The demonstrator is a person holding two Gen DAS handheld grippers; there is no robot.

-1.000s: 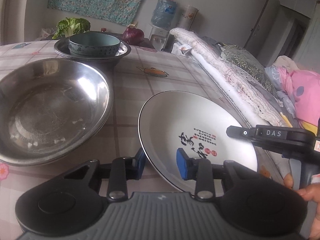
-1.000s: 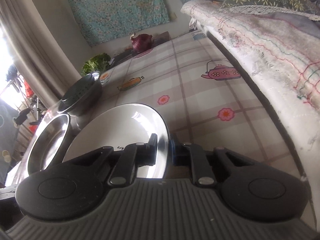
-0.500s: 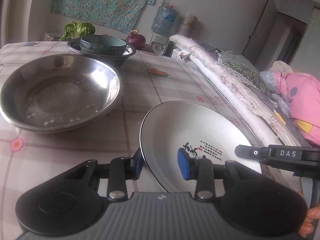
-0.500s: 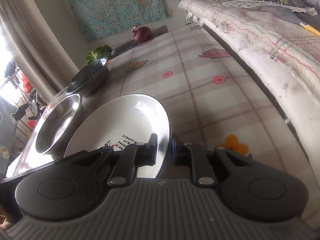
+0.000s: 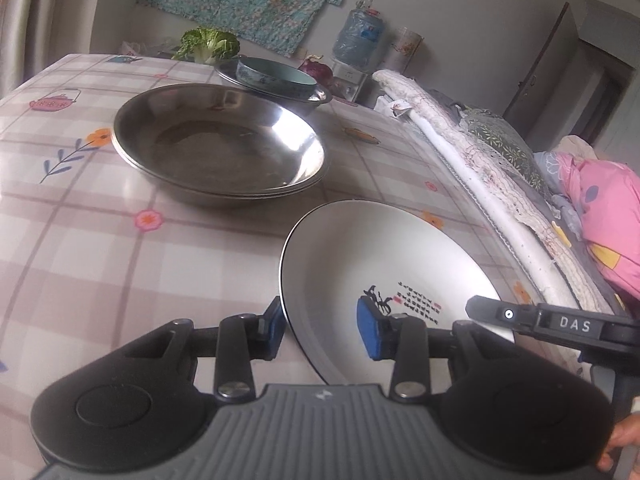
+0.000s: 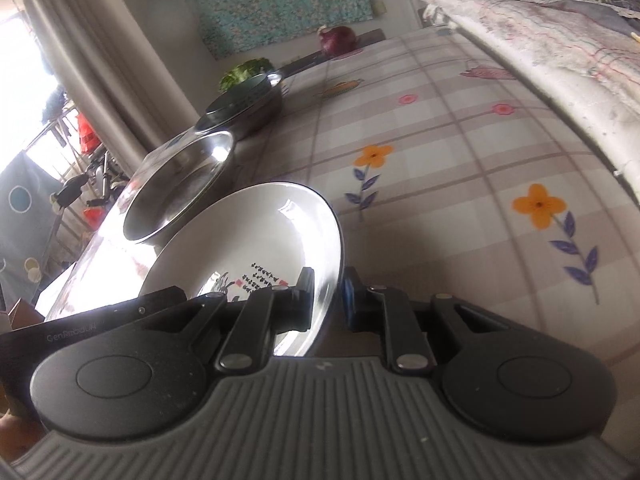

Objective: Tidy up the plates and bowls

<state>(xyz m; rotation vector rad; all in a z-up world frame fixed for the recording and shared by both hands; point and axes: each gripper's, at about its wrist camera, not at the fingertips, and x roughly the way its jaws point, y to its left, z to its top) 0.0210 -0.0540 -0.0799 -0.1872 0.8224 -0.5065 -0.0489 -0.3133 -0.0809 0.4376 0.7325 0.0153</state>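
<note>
A white plate (image 5: 380, 256) with a dark rim and black calligraphy is held tilted above the checked tablecloth. My left gripper (image 5: 323, 328) is shut on its near-left rim, one blue pad under the rim and one on the inner face. My right gripper (image 6: 329, 300) is shut on the plate (image 6: 256, 232) at its right rim, and its black body (image 5: 560, 324) reaches in at the right of the left wrist view. A wide steel basin (image 5: 216, 148) lies beyond the plate. Behind it a teal bowl (image 5: 276, 78) rests in a second steel bowl.
Leafy greens (image 5: 208, 44) and a red onion (image 5: 316, 70) lie at the table's far end, near a water jug (image 5: 358, 36). Rolled bedding (image 5: 480, 152) and pink cloth run along the table's right side. Curtains (image 6: 100, 60) hang to the left.
Both grippers have carried the plate back toward the near end of the table. The steel basin and the bowls now lie farther off in both views.
</note>
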